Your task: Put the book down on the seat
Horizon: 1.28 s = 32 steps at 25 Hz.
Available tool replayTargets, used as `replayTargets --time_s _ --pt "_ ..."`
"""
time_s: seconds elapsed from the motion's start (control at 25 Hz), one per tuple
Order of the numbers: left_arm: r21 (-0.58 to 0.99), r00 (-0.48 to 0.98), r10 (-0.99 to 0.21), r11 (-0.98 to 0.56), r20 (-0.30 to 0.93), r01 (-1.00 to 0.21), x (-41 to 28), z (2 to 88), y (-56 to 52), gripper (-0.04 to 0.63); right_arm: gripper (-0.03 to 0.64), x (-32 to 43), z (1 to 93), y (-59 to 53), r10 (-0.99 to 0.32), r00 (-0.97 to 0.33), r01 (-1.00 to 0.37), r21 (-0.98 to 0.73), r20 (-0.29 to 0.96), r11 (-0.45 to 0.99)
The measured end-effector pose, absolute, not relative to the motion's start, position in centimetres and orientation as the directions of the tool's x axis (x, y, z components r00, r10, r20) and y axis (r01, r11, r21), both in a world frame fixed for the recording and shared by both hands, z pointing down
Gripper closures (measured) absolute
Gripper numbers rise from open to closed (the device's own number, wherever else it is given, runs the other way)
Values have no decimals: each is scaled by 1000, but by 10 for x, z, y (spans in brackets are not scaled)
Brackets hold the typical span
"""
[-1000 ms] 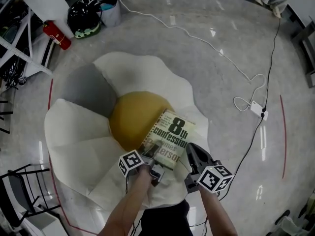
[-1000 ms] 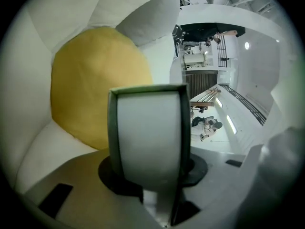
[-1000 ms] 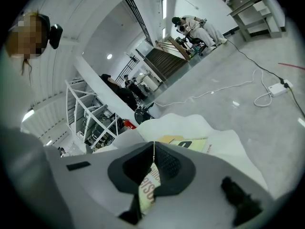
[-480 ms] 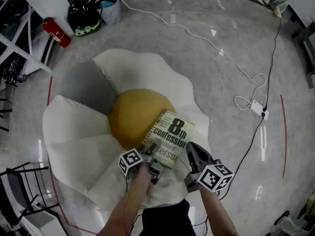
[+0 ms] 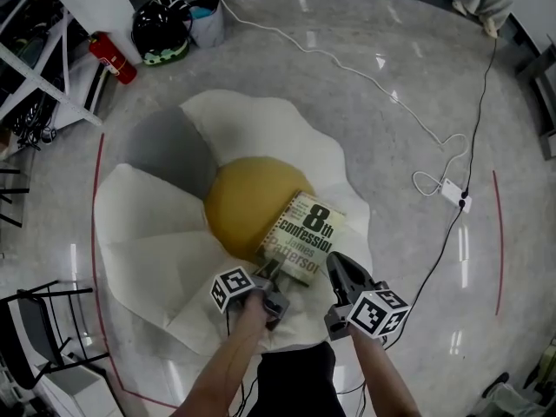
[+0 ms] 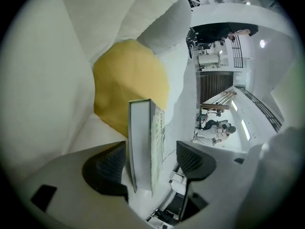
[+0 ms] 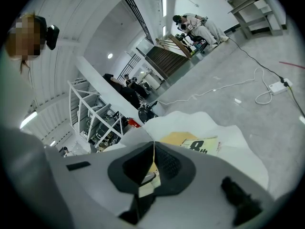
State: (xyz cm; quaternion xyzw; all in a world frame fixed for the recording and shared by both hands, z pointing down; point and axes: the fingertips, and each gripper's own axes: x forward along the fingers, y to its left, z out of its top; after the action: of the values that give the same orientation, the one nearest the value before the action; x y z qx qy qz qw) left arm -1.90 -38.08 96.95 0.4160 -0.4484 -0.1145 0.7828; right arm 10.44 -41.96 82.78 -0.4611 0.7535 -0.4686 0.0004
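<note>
The book (image 5: 304, 237), a pale green paperback with black print, lies on the white egg-shaped seat (image 5: 156, 233), half on its yellow centre cushion (image 5: 248, 202). My left gripper (image 5: 268, 274) is at the book's near edge and its jaws are opening. In the left gripper view the book (image 6: 143, 142) stands edge-on between the pads (image 6: 190, 159), with a clear gap on the right side. My right gripper (image 5: 337, 268) hovers just right of the book, apart from it. In the right gripper view its jaws (image 7: 153, 163) are shut with nothing between them, and the book (image 7: 200, 145) lies beyond.
A red fire extinguisher (image 5: 113, 59) and a black helmet (image 5: 161, 33) sit on the floor at the far left. A white cable (image 5: 365, 72) runs to a power strip (image 5: 456, 194) on the right. A black chair frame (image 5: 35, 328) stands at the lower left.
The left gripper's jaws have spread apart around the book's near edge and drawn back a little. The book now rests flat on the seat. The right gripper has stayed put.
</note>
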Motion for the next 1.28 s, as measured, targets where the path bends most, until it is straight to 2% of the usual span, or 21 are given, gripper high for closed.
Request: replayTargets --time_s 0.36,0.52,0.56,0.68,0.88,1.08,1.28 --pt "768 573 -570 614 590 -180 -39 922 -349 276 603 90 791 -390 -691 -561 -708 -697 456 114" --pt "807 595 -564 514 572 -289 -39 884 -347 281 603 80 767 -383 -692 -562 -704 -701 453 113" --pt "815 597 -564 482 570 -322 -39 874 -348 299 603 78 762 -381 -693 -562 -704 -702 452 112" --pt "822 584 -579 410 569 -395 -42 840 -350 413 603 70 743 -377 -694 -564 -700 -705 448 114" --pt "789 500 -629 340 595 -512 -59 778 -353 553 603 55 690 -371 -692 -587 -684 -715 420 147" --pt "776 484 -670 226 562 -588 -61 701 -350 584 603 44 626 -368 -682 -619 -673 -710 389 206" --pt "751 486 -695 117 529 -649 -57 627 -344 584 603 40 568 -358 -675 -638 -671 -698 371 250"
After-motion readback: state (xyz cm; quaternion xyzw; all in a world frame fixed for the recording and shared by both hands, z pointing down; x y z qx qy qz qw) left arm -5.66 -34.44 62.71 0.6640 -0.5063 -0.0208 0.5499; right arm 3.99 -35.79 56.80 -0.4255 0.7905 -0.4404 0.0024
